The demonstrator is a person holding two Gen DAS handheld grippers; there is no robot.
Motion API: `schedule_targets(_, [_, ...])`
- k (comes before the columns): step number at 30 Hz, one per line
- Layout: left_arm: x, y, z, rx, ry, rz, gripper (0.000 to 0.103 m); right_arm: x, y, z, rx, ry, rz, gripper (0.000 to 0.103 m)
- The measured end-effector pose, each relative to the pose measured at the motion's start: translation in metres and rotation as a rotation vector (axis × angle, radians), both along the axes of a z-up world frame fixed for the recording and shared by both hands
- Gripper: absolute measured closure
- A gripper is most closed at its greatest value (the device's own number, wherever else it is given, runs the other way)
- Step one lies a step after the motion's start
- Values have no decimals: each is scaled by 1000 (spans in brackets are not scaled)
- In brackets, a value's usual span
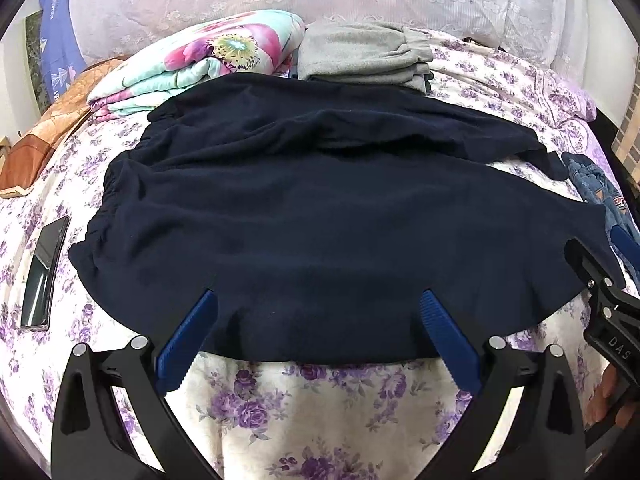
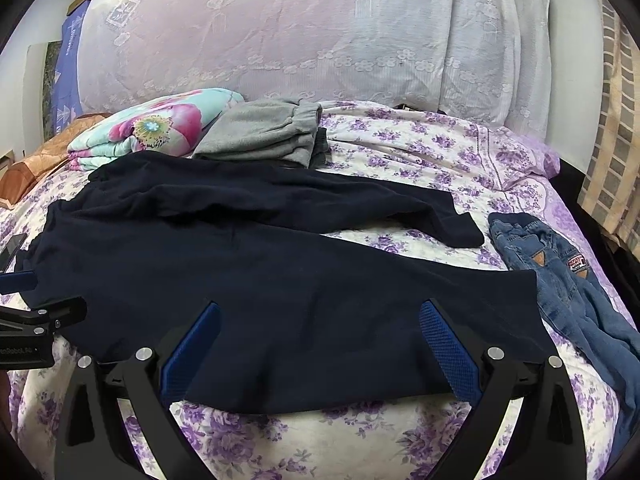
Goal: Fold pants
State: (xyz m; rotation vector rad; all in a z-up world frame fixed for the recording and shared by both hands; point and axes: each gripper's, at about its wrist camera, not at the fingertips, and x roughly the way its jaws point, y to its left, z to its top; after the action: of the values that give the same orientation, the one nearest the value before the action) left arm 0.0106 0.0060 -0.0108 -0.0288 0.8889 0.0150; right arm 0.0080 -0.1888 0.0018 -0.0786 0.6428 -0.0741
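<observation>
the navy pants [image 1: 320,216] lie flat on the bed [image 1: 320,408], near hem between the spread jaws of both the left gripper [image 1: 318,320] and right gripper [image 2: 320,332].

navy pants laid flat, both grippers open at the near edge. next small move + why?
Probably close both grippers on the near leg's edge. The left gripper and right gripper both stand open over the hem of the navy pants, nothing gripped, and the two legs lie splayed apart, so pinching comes before lifting that leg onto the far one.
</observation>
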Motion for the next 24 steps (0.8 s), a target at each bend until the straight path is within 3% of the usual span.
schedule_targets(24, [-5,3,0,-11,13,7,5,-6,-1,-1,13,10,11,3])
